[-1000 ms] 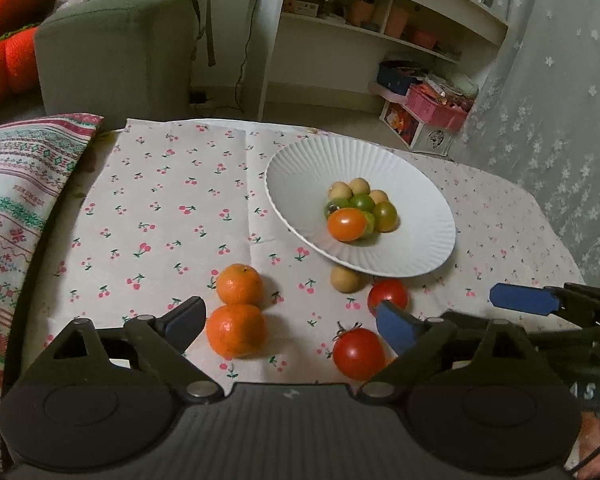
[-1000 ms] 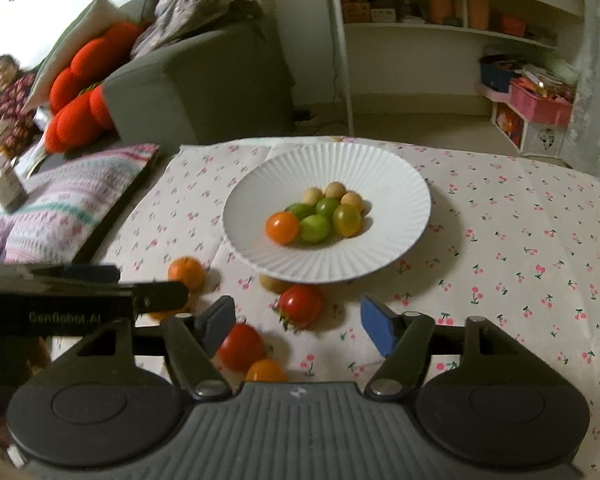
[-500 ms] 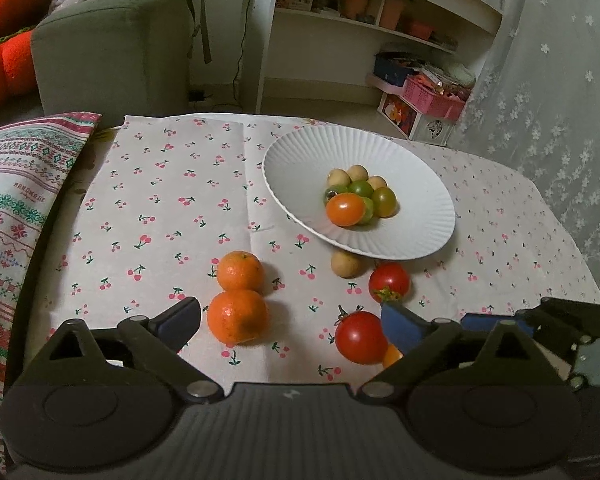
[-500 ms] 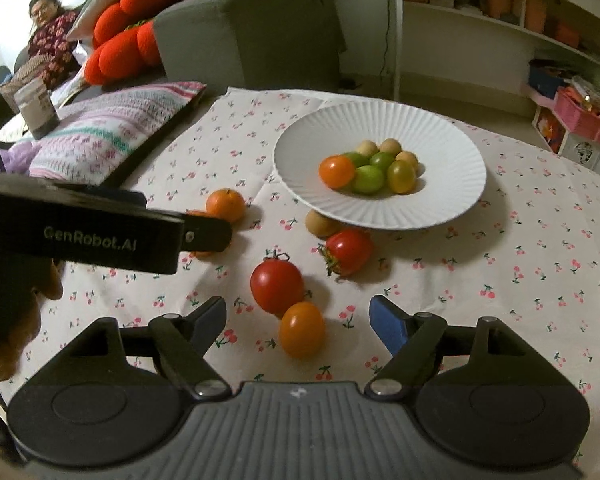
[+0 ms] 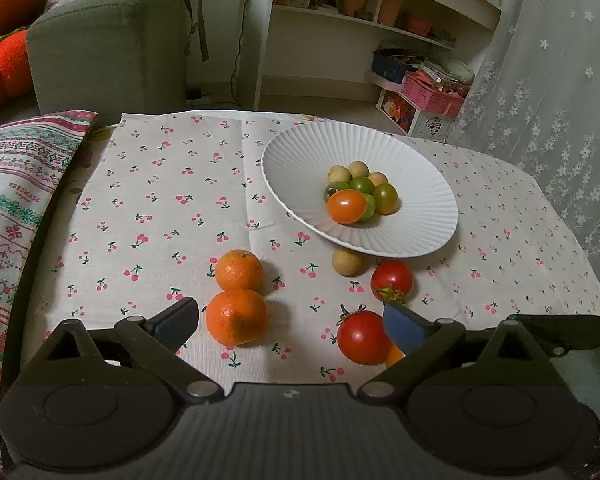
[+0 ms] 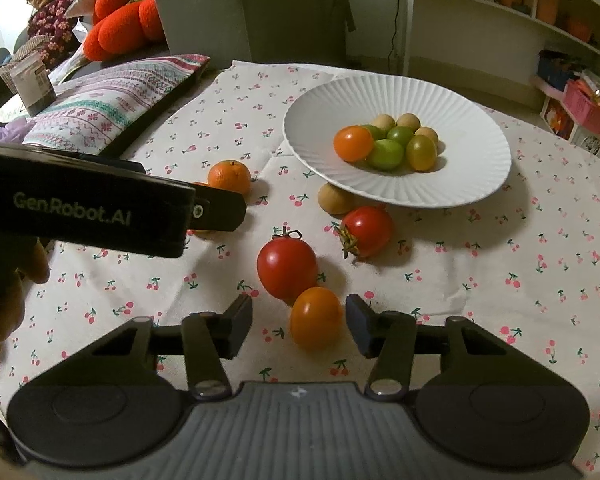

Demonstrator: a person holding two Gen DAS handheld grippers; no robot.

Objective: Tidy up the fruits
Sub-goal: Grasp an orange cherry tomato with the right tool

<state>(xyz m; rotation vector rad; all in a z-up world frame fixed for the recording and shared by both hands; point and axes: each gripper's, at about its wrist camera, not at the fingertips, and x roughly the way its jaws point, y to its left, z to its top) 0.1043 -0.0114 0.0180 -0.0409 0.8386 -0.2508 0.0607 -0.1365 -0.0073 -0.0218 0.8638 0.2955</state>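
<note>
Fruit lies partly in the white ribbed plate [image 6: 476,152] and partly loose on the cherry-print cloth [image 6: 540,264] covering the bench. An orange cherry tomato [image 6: 316,317] sits on the cloth between the fingers of the right claw [image 6: 299,322]; its jaws have just been closing, the right pad stands just beside the fruit, a gap remains on the left, and no pad visibly presses on it. Touching that fruit from behind is a red tomato [image 6: 287,267] with its stem up; a second red tomato [image 6: 368,231] lies near the plate's front rim, next to a small tan fruit [image 6: 334,199] partly under the rim. The plate holds a cluster of one orange tomato [image 6: 353,143], several green ones and some tan ones. Two mandarins [image 5: 238,294] rest touching each other to the left of the tomatoes. The left claw [image 5: 290,320] hangs wide open above the cloth, with the nearer mandarin just inside its left finger and nothing gripped; its black body crosses the left side of the right wrist view. A patterned cushion [image 5: 16,184] lies along the bench's left edge, with a grey sofa [image 5: 112,44] and a white shelf unit [image 5: 380,20] beyond.
</note>
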